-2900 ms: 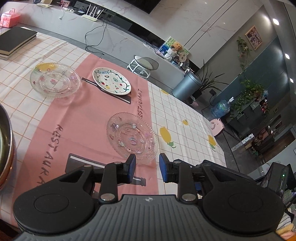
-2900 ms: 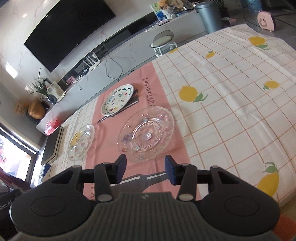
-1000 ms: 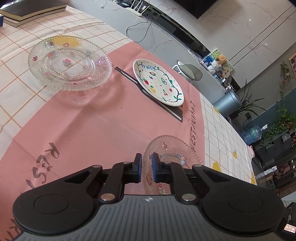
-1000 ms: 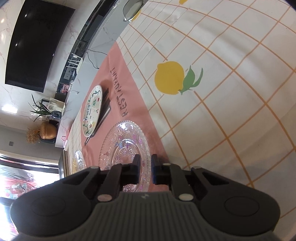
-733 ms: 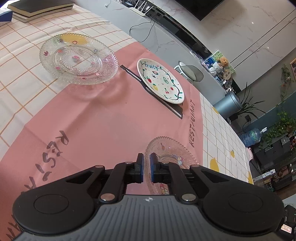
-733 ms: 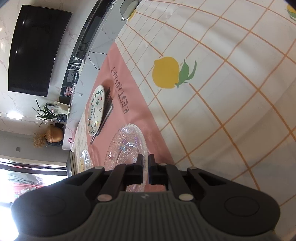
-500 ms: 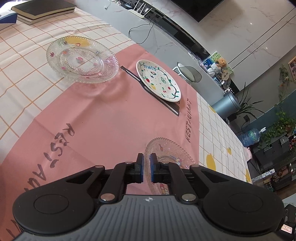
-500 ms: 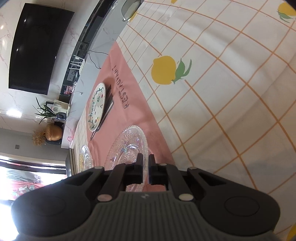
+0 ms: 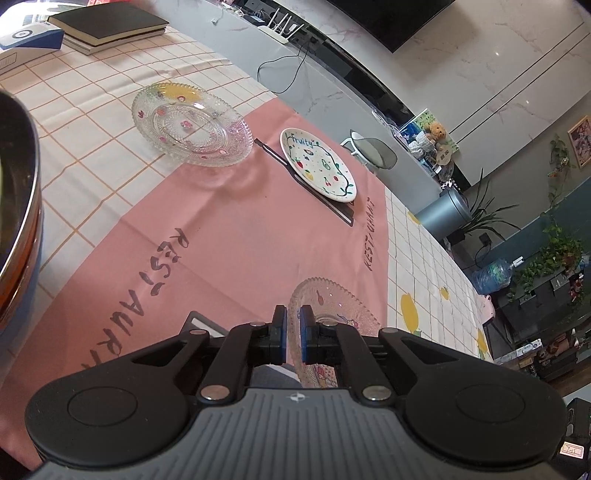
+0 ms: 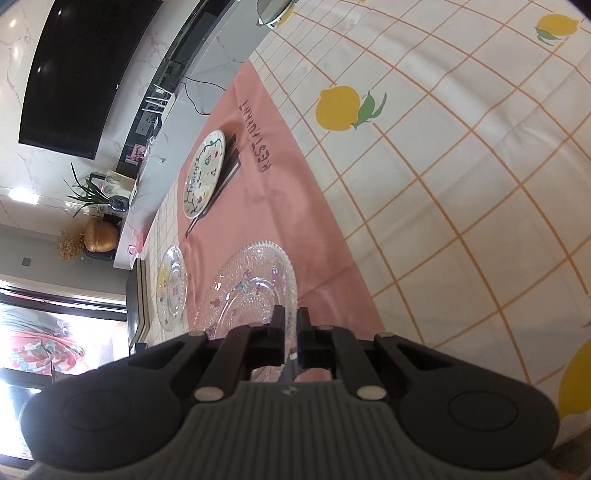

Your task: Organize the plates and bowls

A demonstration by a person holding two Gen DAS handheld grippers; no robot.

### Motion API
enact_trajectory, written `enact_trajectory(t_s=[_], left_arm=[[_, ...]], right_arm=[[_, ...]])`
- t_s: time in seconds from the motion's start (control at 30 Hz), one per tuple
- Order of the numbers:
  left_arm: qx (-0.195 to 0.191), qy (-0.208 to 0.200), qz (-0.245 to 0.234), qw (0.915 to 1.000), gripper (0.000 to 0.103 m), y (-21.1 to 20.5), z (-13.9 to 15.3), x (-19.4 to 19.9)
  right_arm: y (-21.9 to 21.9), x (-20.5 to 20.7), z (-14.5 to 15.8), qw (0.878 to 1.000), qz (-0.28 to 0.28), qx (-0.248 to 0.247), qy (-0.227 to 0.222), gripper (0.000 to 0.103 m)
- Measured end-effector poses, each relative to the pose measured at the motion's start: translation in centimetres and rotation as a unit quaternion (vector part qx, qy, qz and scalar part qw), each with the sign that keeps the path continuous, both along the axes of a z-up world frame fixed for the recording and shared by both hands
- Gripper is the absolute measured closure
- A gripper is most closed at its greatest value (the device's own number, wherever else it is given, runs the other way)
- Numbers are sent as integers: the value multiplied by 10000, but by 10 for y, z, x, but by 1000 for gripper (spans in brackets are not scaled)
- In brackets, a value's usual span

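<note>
Item: clear beaded glass plate (image 9: 332,306), pinched at opposite rims by left claw (image 9: 293,334) and right claw (image 10: 290,338); carrying step; next needs level transfer onto second glass plate (image 9: 192,129), upper left.

I see two glass plates (image 9: 192,127) (image 9: 332,302), one white painted plate (image 9: 317,166), two books (image 9: 107,26).

This is a home, the living and dining room in one. A dining table under a checked lemon-print tablecloth (image 9: 92,122) fills the lower frame. Behind it, at upper centre, a long low media console (image 9: 332,51) runs along a marble-look wall beneath a big dark television (image 10: 85,70). At right stand potted plants (image 9: 554,254), a grey bin (image 9: 447,212), a framed picture (image 9: 579,140) and a teddy bear (image 9: 437,131).
</note>
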State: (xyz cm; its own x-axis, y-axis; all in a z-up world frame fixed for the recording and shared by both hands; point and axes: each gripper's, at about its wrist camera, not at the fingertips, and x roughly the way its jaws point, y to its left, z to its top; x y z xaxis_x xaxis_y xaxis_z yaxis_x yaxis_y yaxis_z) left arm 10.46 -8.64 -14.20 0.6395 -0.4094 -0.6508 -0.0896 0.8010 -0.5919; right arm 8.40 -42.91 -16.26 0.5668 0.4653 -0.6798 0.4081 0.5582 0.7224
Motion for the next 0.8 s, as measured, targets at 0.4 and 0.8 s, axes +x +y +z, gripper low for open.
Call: enact_trajectory(t_s=[0.4,0.8], left_arm=[[189,187,-40,9996,96,10,-6,-34],[355,372,-110,9986,96,16,-18,-43]], right_arm=[[19,-20,5,9972,381,-515,382,98],[38,-17,-4,9888,831,-958,786,96]])
